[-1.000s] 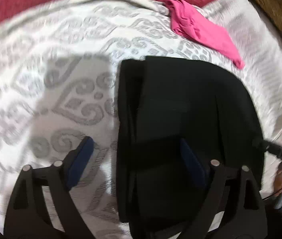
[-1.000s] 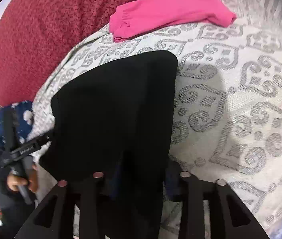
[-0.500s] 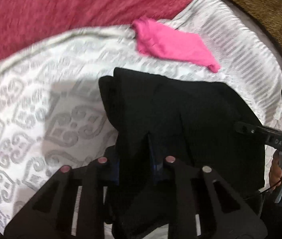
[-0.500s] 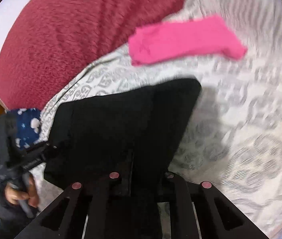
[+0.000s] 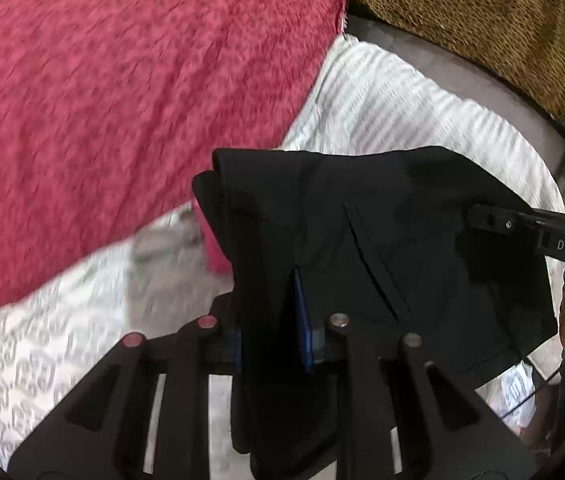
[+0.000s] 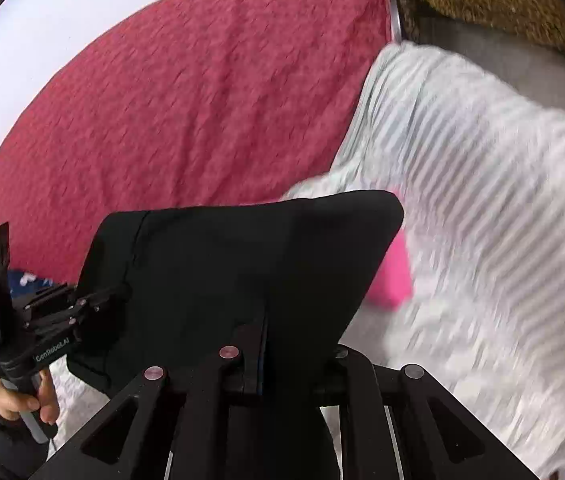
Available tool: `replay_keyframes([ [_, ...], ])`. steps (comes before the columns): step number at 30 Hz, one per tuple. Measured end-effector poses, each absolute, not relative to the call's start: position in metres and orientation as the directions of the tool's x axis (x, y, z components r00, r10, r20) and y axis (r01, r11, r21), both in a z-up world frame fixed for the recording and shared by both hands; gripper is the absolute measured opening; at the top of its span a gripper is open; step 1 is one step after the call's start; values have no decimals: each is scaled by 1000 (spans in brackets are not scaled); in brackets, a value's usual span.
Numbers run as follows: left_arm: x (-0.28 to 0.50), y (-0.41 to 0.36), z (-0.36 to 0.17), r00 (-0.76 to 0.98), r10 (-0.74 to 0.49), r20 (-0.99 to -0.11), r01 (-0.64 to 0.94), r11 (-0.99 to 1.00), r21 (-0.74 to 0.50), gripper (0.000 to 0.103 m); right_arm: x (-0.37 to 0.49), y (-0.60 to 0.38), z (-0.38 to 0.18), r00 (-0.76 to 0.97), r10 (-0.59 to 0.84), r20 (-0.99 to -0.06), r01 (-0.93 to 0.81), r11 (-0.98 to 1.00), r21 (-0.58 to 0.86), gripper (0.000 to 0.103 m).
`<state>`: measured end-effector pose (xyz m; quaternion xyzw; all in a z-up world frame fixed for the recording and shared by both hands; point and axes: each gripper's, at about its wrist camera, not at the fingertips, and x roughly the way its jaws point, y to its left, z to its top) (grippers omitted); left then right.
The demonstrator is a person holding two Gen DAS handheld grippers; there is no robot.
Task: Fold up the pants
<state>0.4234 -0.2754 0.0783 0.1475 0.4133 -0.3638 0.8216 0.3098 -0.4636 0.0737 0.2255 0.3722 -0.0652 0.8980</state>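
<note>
The folded black pants (image 5: 382,248) hang lifted above the bed, held at both ends. My left gripper (image 5: 270,332) is shut on the pants' left edge, with folds of cloth between its blue pads. My right gripper (image 6: 260,356) is shut on the opposite edge of the pants (image 6: 242,264). In the left wrist view the right gripper (image 5: 522,224) grips the far right side of the pants. In the right wrist view the left gripper (image 6: 94,308) grips their left side.
A white patterned sheet (image 5: 62,340) covers the bed, with a striped white part (image 6: 482,200). A red blanket (image 5: 122,100) lies behind. A pink garment (image 6: 392,280) lies on the sheet, partly hidden by the pants. A brown textured cover (image 5: 482,12) is at the back right.
Both grippers closed on the pants' edges and lifted the folded pants off the sheet, toward the red blanket. The pink garment is now mostly hidden behind the pants.
</note>
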Motion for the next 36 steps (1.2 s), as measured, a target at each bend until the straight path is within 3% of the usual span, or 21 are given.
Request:
replay_keyframes([
  [7,482,-337,65,423,-469,-775,694,718,-56,23,372,-524,64,725,-1,-689,286,910,299,12],
  [14,533,-381,-10,435,-381,-816,642,767,-16,25,445,-571,-1,677,0,-736,308,909,283,14],
  [17,553,-386,-65,433,-228,-872,578,813,74,48,475,-578,-59,562,-4,-827,353,906,235,22],
  [18,553,-385,-76,440,-213,-872,577,811,93,63,483,-579,-84,479,-30,-877,378,909,175,26],
  [19,552,-383,-79,461,-210,-862,574,812,109,78,485,-580,-96,449,-43,-892,383,912,148,35],
  [20,549,-381,-80,501,-199,-842,562,815,141,83,481,-581,-104,457,-51,-888,381,913,144,42],
  [23,546,-376,-79,524,-190,-830,567,805,174,87,465,-590,-101,503,-75,-861,405,900,158,62],
  [30,516,-371,-38,565,-199,-801,570,796,205,86,419,-584,-46,553,-209,-807,440,895,70,62],
  [36,463,-349,24,587,-288,-757,605,777,174,86,366,-537,18,640,-220,-736,407,910,82,63],
])
